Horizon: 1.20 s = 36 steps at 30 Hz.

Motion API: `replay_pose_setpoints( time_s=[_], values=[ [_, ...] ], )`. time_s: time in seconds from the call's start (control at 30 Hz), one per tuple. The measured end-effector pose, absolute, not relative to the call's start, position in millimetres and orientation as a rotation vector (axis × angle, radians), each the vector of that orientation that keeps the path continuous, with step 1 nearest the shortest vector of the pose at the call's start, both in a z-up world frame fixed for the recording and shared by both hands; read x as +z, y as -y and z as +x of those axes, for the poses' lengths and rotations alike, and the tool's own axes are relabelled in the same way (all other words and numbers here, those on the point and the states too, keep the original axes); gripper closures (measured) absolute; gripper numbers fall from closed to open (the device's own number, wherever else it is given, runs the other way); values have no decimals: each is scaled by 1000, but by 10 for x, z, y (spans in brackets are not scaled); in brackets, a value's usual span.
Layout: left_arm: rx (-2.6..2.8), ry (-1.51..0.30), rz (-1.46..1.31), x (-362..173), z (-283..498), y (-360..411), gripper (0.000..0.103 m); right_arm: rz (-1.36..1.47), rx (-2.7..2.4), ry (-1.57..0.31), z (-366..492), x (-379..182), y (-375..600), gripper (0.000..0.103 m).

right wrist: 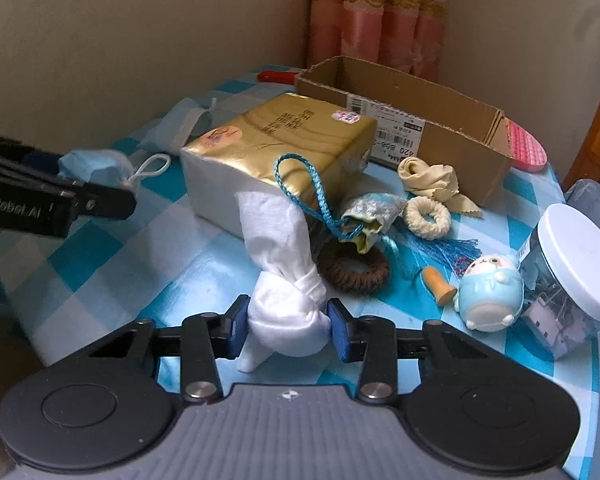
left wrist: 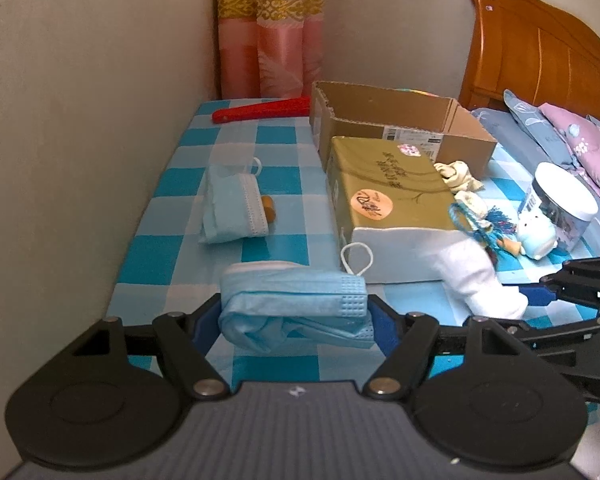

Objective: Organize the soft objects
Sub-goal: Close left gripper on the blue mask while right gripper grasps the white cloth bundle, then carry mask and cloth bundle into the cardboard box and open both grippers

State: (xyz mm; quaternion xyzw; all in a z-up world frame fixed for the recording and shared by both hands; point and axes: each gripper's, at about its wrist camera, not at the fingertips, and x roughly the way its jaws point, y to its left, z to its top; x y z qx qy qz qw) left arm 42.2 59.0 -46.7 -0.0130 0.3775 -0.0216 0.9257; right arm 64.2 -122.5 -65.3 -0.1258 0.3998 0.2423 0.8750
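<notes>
Your left tool (left wrist: 294,312) is clamped on a blue mask (left wrist: 296,300) at the bottom of its frame, your right tool (right wrist: 286,330) on a white cloth (right wrist: 284,280) low in its view, yet the box (right wrist: 440,120) looks empty, so nearly everything remains.

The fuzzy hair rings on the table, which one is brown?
The brown hair ring is the bigger one lying nearest the white cloth. The cream hair ring sits farther back, beside the crumpled beige cloth.
</notes>
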Motion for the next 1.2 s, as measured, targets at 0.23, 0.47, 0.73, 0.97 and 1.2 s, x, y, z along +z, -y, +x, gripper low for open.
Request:
replay_pose_setpoints(
  time_s=[0.23,0.47,0.73,0.97,1.2],
  values=[
    [-74,-769,-3,-389,323,-501,29,-267,510,-836,468,-544,1393,57],
    [-119,-767,23,-289,219,-388,29,-269,484,-822,337,-417,1585,57],
    [-189,-716,49,-48,244,-200,29,-236,462,-777,333,-208,1779,57],
    [-212,-666,75,168,680,-25,29,-225,449,-742,488,-59,1877,57],
    [-220,-632,129,393,1446,147,29,-221,438,-728,701,-29,1913,57]
  ],
)
